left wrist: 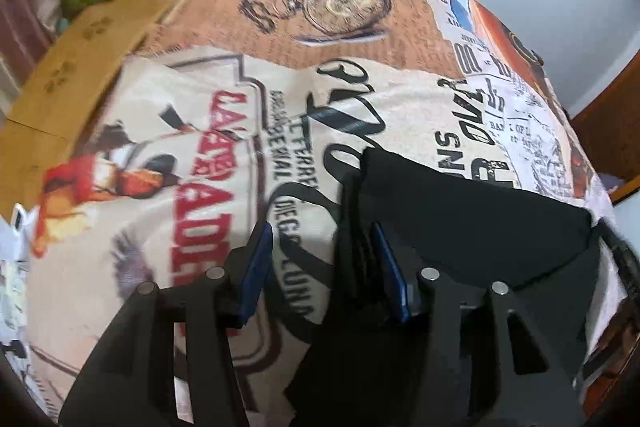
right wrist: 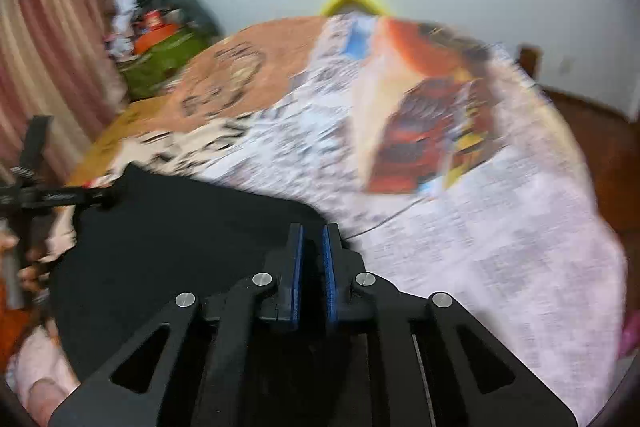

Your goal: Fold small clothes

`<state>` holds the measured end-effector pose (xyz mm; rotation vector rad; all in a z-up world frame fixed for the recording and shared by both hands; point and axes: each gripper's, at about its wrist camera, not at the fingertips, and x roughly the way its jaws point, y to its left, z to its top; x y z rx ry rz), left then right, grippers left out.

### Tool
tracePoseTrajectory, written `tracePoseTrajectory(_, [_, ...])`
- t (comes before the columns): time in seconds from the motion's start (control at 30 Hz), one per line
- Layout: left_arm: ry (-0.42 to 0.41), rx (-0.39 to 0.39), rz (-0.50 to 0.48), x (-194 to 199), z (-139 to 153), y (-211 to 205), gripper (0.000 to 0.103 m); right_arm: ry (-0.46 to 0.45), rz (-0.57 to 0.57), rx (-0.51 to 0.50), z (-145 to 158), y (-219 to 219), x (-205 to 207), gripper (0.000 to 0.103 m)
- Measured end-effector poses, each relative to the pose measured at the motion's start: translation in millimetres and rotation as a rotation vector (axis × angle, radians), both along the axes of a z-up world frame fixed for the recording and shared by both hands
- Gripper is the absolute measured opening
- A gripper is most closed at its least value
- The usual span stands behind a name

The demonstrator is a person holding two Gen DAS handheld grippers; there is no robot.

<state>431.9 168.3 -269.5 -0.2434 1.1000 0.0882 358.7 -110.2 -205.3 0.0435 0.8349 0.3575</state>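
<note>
- You are working over a table covered by a printed cloth [left wrist: 208, 147] with vintage poster and newspaper designs.
- A black garment [left wrist: 460, 223] lies flat on that cloth, toward the near edge of the table.
- Your left gripper [left wrist: 320, 239] points steeply down at the garment's left edge. Its jaws stand about half open; the right blue pad [left wrist: 390, 267] sits against the folded black edge, the left pad over bare cloth. Nothing is clamped.
- Your right gripper [right wrist: 312, 243] hovers over the garment's far right edge. Its blue pads are nearly together with a narrow gap, and nothing shows between them.
- The right wrist view is motion-blurred.
- A cardboard box [left wrist: 80, 67] sits beyond the table's left side.
</note>
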Motion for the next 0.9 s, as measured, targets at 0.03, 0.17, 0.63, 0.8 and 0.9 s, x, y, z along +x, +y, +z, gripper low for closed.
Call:
tracePoseTrajectory(0.03, [-0.008, 0.008, 0.002, -2.6, 4.8, 0.4, 0.052, -0.038, -0.042, -0.042, 5.6, -3.2, -2.8, 0.017])
tracePoseTrajectory(0.17, [-0.054, -0.019, -0.032, -13.4, 24.9, 1.6, 0.051, 0.008, -0.02, 0.048, 17.6, -18.7, -0.1, 0.025])
tracePoseTrajectory(0.63, [0.032, 0.111, -0.071, -8.5, -11.1, -15.7, 0.065, 0.094, 0.053, -0.114, -11.4, 0.5, 24.5, 0.042])
tracePoseTrajectory(0.8, [0.028, 0.148, -0.071, -10.6, -9.3, -18.7, 0.065, 0.066, 0.051, -0.149, -5.3, -8.2, 17.8, 0.042])
tracePoseTrajectory(0.9, [0.038, 0.139, -0.06, -10.6, -10.1, -15.8, 0.068, 0.003, 0.031, -0.179, 6.8, -1.9, 8.8, 0.04])
